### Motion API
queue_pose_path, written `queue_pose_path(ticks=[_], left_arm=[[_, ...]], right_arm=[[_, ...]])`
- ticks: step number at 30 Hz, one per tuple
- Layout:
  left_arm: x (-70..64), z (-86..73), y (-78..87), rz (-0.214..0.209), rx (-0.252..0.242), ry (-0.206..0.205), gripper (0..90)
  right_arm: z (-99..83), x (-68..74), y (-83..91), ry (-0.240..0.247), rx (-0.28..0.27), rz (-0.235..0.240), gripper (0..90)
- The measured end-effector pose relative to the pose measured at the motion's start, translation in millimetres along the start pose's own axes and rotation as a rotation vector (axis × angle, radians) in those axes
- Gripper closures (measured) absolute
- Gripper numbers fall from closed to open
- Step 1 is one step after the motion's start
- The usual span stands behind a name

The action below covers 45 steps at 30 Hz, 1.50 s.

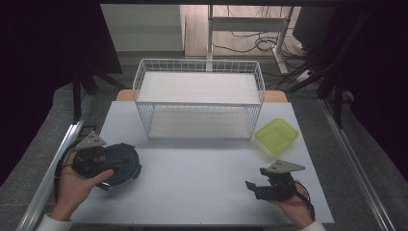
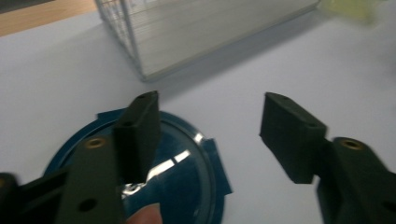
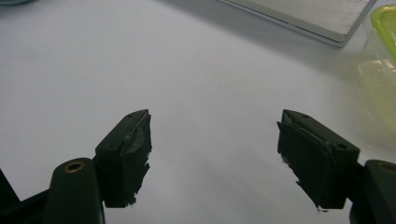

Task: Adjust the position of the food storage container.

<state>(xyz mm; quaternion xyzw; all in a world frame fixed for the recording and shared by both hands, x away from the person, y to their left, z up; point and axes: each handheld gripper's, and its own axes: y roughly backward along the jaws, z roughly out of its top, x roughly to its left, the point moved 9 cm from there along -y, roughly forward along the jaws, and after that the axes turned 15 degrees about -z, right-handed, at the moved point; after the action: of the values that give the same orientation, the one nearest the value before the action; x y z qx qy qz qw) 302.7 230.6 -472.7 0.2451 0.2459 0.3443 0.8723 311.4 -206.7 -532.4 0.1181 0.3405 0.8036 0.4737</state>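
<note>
A round dark-blue lid point(image 1: 126, 162) lies flat on the white table point(image 1: 202, 163) at the left. My left gripper point(image 1: 111, 162) hovers over it, open; in the left gripper view its left jaw stands over the blue lid point(image 2: 187, 177) and its right jaw over bare table, with nothing between them point(image 2: 210, 109). A yellow-green plastic container point(image 1: 276, 135) sits at the right. My right gripper point(image 1: 256, 179) is held open near the front right, a little in front of that container. In the right gripper view point(image 3: 215, 123) the jaws frame bare table, with the container point(image 3: 384, 70) at the right edge.
A white wire basket point(image 1: 199, 96) with a solid shelf stands at the back middle of the table; its corner shows in the left gripper view point(image 2: 140, 70). Metal rails run along both table sides. Dark curtains hang left and right.
</note>
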Motion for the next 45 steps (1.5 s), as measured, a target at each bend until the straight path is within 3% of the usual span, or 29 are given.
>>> queue_pose_path(ticks=[8, 12, 17, 20, 21, 28, 30, 36, 39, 45], left_arm=[[34.6, -12.3, 12.8, 0.042, 0.021, 0.048, 61.0], [45.7, -18.1, 14.1, 0.050, 0.039, 0.068, 70.1], [70.9, -30.0, 17.7, 0.079, 0.058, 0.133, 78.6], [78.5, -33.7, 19.6, 0.090, 0.061, 0.152, 85.3], [86.4, -38.0, 21.3, 0.110, 0.072, 0.165, 86.7], [109.7, -54.1, 24.0, 0.149, 0.122, 0.214, 90.0], [120.9, -62.8, 24.9, 0.178, 0.156, 0.230, 90.0], [131.4, -76.4, 22.8, 0.198, 0.215, 0.247, 90.0], [134.2, -86.0, 17.3, 0.170, 0.232, 0.275, 90.0], [131.4, -94.8, 11.7, 0.142, 0.250, 0.287, 90.0]], right_arm=[[-3.6, 2.4, -2.4, 0.018, 0.023, -0.001, 25.5], [-3.9, 2.6, -2.4, 0.020, 0.025, -0.002, 25.5], [-4.8, 2.1, -3.2, 0.021, 0.030, -0.004, 25.3], [-5.1, 2.3, -3.3, 0.023, 0.031, -0.005, 25.2], [-5.4, 2.2, -3.5, 0.024, 0.033, -0.005, 25.2], [-6.1, 2.2, -3.9, 0.025, 0.040, -0.006, 25.2], [-6.2, 2.4, -3.9, 0.026, 0.040, -0.007, 25.2], [-6.8, 1.8, -4.7, 0.029, 0.043, -0.010, 25.1], [-7.3, 2.1, -4.8, 0.027, 0.048, -0.011, 25.0], [-8.2, 2.0, -5.2, 0.025, 0.057, -0.012, 24.8]])
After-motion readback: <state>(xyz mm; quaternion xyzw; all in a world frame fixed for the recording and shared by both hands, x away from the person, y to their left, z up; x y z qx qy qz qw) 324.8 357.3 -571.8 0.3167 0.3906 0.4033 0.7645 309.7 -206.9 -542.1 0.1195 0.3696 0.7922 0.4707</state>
